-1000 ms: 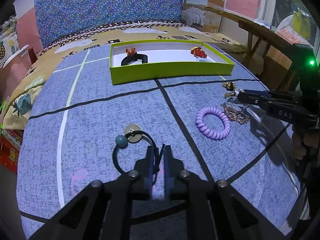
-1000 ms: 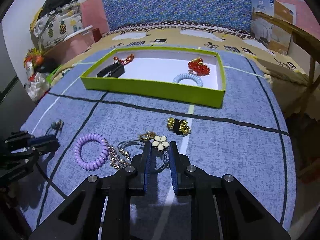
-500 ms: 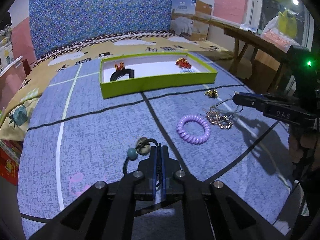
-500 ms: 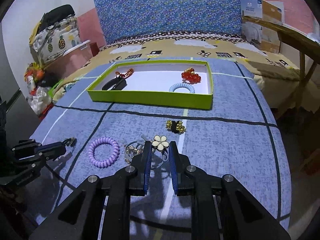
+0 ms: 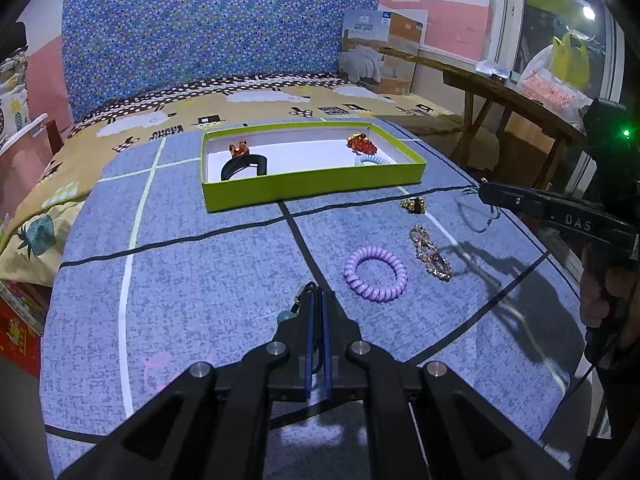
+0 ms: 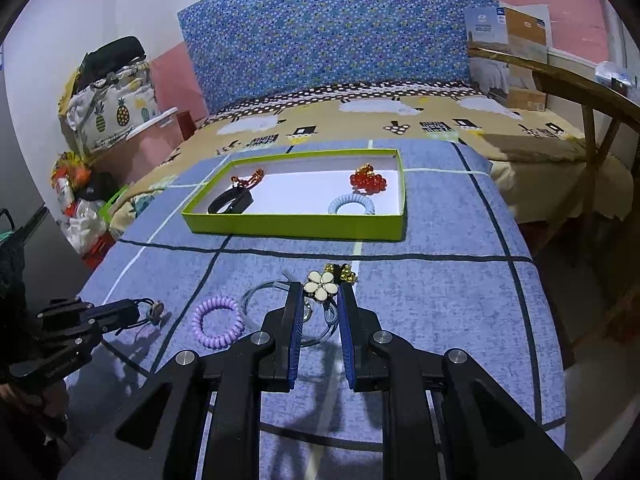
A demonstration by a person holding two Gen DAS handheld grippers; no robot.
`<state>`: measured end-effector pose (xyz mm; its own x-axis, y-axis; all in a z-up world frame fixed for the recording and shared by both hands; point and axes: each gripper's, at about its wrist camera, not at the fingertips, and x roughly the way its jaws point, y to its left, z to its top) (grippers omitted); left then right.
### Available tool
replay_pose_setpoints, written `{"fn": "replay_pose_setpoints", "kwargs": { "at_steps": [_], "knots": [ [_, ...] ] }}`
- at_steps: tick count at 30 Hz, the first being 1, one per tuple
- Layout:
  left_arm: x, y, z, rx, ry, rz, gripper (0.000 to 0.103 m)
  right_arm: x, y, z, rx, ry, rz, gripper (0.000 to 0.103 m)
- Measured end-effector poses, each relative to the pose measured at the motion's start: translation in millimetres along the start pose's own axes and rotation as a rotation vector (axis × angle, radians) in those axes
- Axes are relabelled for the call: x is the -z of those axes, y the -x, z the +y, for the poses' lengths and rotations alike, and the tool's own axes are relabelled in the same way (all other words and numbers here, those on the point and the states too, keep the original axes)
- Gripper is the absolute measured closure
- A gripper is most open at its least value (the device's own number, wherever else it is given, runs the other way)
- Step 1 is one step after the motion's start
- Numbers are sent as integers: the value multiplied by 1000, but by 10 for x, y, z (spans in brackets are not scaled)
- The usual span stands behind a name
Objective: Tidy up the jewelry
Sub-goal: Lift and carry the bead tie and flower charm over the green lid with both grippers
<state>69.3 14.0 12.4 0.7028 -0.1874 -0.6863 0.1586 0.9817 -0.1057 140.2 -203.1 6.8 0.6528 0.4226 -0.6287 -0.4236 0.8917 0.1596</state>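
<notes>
My left gripper (image 5: 316, 300) is shut on a black hair tie with a teal bead (image 5: 286, 316) and holds it above the blue cloth; it also shows in the right wrist view (image 6: 150, 312). My right gripper (image 6: 319, 294) is shut on a white flower hair tie (image 6: 320, 286), lifted off the cloth, its thin loop (image 5: 476, 216) hanging below. The green tray (image 5: 312, 190) at the back holds a black band (image 5: 244, 168), a red bead piece (image 5: 358, 143) and a pale blue coil (image 6: 352, 204). A purple coil tie (image 5: 375, 274) lies between the grippers.
A gold chain piece (image 5: 430, 254) and a small gold-and-black clip (image 5: 413, 204) lie on the cloth right of the purple coil. A wooden bench (image 5: 508, 100) stands at the right. Bags and a box (image 6: 108, 108) stand at the left of the bed.
Both grippers have risen with their hair ties, lifting them off the cloth. The left gripper closed on the black tie a second ago.
</notes>
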Motion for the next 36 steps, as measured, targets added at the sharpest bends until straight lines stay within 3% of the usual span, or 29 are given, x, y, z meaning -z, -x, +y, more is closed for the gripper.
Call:
{"fn": "replay_pose_setpoints", "kwargs": {
  "at_steps": [16, 26, 36],
  "knots": [
    [-224, 66, -9, 21, -13, -62, 99, -89, 42, 15, -2, -1, -15, 86],
    [-553, 47, 121, 86, 7, -123, 99, -257, -54, -13, -7, 13, -18, 86],
    [-952, -143, 193, 83, -12, -147, 99, -550, -326, -82, -6, 26, -14, 86]
  ]
}}
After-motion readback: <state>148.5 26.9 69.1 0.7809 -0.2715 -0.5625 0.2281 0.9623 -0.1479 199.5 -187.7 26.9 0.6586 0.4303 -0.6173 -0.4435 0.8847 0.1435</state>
